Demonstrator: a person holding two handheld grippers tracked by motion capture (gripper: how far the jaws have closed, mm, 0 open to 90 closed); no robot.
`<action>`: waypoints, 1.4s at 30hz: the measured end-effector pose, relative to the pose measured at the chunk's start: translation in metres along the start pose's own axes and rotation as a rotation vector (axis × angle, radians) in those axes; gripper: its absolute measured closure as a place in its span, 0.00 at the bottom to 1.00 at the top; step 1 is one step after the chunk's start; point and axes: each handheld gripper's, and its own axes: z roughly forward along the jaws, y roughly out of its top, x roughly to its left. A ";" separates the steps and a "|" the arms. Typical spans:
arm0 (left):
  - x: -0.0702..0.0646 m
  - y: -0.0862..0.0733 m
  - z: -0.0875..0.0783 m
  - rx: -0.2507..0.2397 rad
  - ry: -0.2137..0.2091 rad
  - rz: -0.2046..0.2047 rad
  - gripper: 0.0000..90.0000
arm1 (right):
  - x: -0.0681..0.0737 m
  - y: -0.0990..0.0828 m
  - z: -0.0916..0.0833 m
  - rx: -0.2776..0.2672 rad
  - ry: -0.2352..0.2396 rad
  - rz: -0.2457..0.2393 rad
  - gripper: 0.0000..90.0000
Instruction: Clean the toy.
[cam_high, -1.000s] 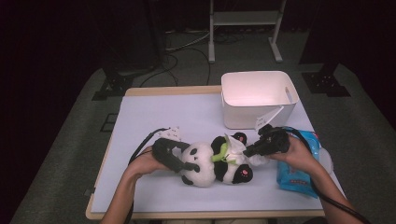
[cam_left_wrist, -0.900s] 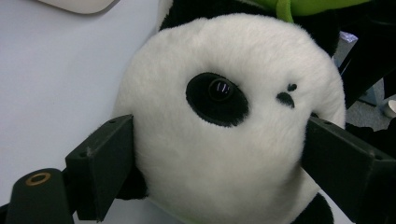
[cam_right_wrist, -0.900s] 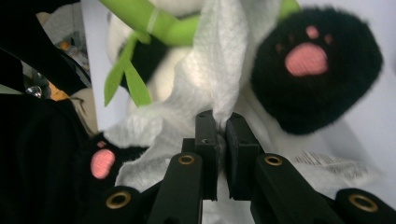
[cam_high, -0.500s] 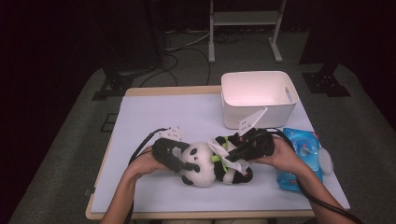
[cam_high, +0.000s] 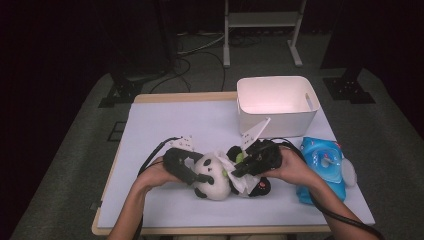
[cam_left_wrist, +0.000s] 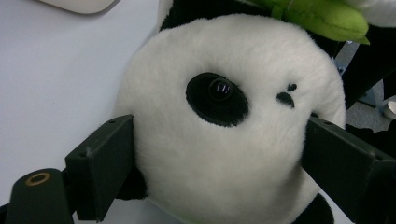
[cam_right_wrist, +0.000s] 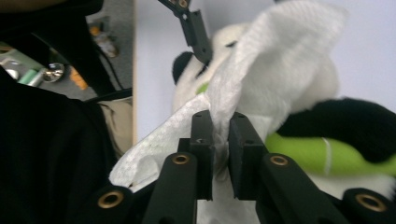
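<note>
Panda toy (cam_high: 212, 180) lies clamped at its head by the left hand-held gripper (cam_high: 200, 176), while the right hand-held gripper (cam_right_wrist: 219, 140) pinches a white wipe (cam_right_wrist: 275, 60).

Table (cam_high: 165, 125) w/ panda toy (cam_high: 215, 177), white bin (cam_high: 277, 102), blue wipes pack (cam_high: 325, 167).

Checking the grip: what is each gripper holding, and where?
Left gripper clamps the panda's head at its sides; right gripper pinches a white wipe by a bunched fold.
</note>
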 end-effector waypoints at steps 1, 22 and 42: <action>0.000 0.000 0.000 0.000 0.000 0.000 0.13 | 0.001 -0.002 -0.002 0.005 -0.009 0.007 0.88; -0.001 0.000 0.000 -0.003 0.000 0.001 0.13 | -0.004 -0.041 -0.015 0.056 -0.144 0.114 0.80; -0.001 0.001 0.000 0.007 0.000 0.000 0.13 | -0.026 -0.002 -0.007 0.035 -0.172 0.072 0.93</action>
